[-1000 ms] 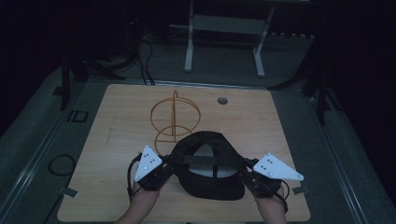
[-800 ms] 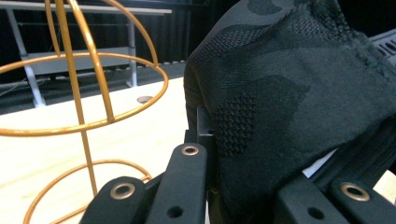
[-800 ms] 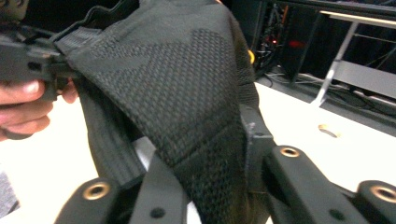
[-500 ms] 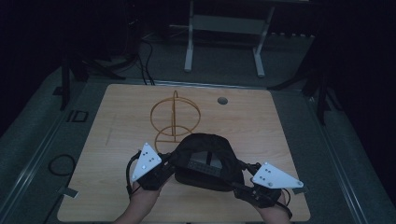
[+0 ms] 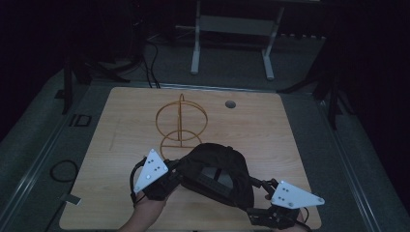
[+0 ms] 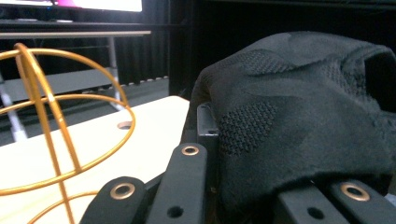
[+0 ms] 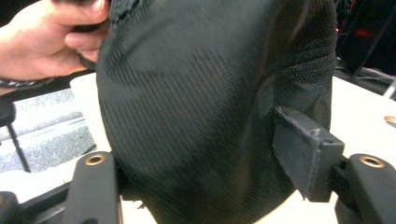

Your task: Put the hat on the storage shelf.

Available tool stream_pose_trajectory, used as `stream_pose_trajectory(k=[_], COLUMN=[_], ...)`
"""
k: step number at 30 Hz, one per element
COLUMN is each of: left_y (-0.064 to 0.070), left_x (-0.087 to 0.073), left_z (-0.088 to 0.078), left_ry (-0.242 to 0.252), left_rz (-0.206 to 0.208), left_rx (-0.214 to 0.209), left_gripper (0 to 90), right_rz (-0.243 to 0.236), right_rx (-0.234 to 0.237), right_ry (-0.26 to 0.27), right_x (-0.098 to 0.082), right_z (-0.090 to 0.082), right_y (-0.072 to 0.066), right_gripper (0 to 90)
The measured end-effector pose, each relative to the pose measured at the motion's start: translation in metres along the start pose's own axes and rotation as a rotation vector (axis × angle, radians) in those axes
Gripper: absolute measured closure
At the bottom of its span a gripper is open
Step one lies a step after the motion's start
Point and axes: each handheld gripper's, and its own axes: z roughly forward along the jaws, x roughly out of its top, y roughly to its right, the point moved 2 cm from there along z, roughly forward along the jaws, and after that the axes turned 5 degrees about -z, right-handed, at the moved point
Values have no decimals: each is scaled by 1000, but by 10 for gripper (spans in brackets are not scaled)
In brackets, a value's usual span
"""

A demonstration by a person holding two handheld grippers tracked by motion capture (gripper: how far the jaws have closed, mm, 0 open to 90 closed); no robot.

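Black cap (image 5: 217, 176) lifted near stand (image 5: 181, 123) — left gripper (image 5: 167, 181) clamps it, right gripper's (image 5: 261, 212) jaws just opening around it, not yet on stand.

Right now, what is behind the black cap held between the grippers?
Behind the black cap stands a gold wire stand on the wooden table. The cap covers the near edge of the stand's base ring.

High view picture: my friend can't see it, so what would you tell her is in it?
A black knitted cap is held up over a wooden table between two hand-held grippers: the left gripper pinches its edge, and the right gripper sits at the other side. Behind it stands a gold wire stand shaped like rings.
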Motion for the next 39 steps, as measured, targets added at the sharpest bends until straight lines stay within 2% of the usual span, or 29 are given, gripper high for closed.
stream_pose_trajectory(k=[2,7,9,11,13,17,20,22,25,27,29,30,32,36,39], left_y=[4,7,6,4,4,2,-3,-8,-14,-18,-20,-20,-20,-19,-18], left_x=[1,2,2,3,3,2,0,-2,-4,-4,-3,-3,-2,0,0], left_z=[-2,-2,-3,-4,-5,-7,-8,-9,-11,-11,-11,-12,-11,-10,-9], left_ry=[4,8,11,17,22,17,9,9,23,28,25,30,29,29,22], left_rz=[8,12,-2,-11,-7,8,6,-6,-15,-11,-5,6,-1,2,2], left_rx=[-9,-18,-22,-26,-34,-47,-67,-95,-177,-261,-327,-340,-390,-410,-421], left_gripper=[885,885,885,885,885,885,885,885,885,884,884,884,884,884,884], right_rz=[-11,-20,-22,-10,-20,-29,-47,-61,-95,-121,-161,-174,-192,-234,-266], right_rx=[20,26,42,81,90,73,27,7,-5,-3,17,23,55,136,169], right_ry=[8,-4,-13,-10,-12,9,29,34,41,42,41,45,52,54,52], right_x=[-2,-9,-11,-13,-16,-16,-11,-7,3,11,20,25,31,41,44], right_z=[-5,-13,-16,-20,-25,-39,-49,-52,-53,-51,-47,-44,-38,-20,-12], right_y=[-2,-6,-7,-8,-8,1,9,14,20,21,22,22,20,12,7], right_gripper=[327,311,275,265,266,295,333,347,386,406,417,422,424,425,427])
